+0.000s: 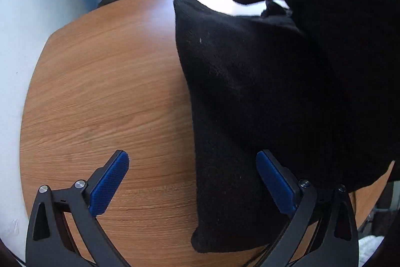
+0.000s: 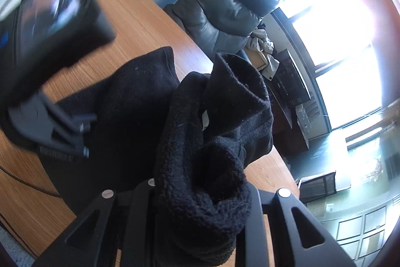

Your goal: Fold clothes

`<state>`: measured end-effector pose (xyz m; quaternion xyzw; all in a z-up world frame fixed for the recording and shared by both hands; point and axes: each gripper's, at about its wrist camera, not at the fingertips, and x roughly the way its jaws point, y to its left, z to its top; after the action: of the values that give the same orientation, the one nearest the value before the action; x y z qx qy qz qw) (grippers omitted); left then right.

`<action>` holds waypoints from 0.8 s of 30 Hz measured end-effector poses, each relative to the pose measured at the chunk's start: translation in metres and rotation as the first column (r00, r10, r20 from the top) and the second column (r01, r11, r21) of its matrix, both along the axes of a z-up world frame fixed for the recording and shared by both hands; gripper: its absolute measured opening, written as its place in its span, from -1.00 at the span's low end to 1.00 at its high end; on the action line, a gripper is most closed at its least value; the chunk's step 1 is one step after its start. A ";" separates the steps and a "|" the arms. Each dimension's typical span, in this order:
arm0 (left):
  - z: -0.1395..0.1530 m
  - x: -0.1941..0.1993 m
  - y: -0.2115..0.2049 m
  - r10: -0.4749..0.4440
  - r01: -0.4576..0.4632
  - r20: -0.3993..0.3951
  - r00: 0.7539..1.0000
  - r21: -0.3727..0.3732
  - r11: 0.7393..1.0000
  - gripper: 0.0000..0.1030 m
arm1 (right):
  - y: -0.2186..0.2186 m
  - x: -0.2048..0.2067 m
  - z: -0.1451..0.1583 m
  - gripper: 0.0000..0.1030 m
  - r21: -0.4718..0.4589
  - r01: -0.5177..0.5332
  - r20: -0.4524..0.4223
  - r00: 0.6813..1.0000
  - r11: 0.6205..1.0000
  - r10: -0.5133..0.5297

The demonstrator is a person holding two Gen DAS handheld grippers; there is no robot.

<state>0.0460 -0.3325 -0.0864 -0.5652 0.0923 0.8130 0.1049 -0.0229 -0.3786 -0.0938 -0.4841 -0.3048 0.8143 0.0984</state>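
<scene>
Left gripper (image 1: 192, 182) spread wide, empty, over wooden table (image 1: 100, 91), black fleece garment (image 1: 250, 91) between its fingers. Right gripper (image 2: 202, 207) clenched on bunched fleece.

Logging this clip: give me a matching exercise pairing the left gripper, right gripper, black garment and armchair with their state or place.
Things:
1. left gripper
2. right gripper
3. black garment
4. armchair

States or places:
A. beyond the table's far edge
B. open, above the wooden table
C. shut on bunched fleece
D. partly on the table, partly lifted

Pairs: 1-B, 2-C, 3-D, 4-A
</scene>
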 end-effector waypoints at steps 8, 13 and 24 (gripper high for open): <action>-0.025 0.002 -0.012 0.044 -0.046 0.024 0.999 0.074 0.996 1.00 | -0.031 -0.018 -0.009 -0.57 -0.075 -0.161 0.045 0.985 0.984 0.165; -0.007 0.019 -0.045 0.098 -0.094 -0.021 0.995 0.143 0.985 1.00 | -0.036 -0.024 -0.031 -0.57 -0.142 -0.217 0.125 0.964 0.966 0.235; 0.107 0.015 -0.159 0.270 -0.236 -0.199 0.942 0.182 0.955 1.00 | -0.075 -0.021 -0.096 0.72 -0.001 -0.343 0.219 0.917 0.939 0.335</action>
<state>0.0606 -0.4916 0.0201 -0.4681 -0.0338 0.8824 0.0322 -0.0437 -0.4540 -0.1903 -0.5076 -0.4079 0.7559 -0.0687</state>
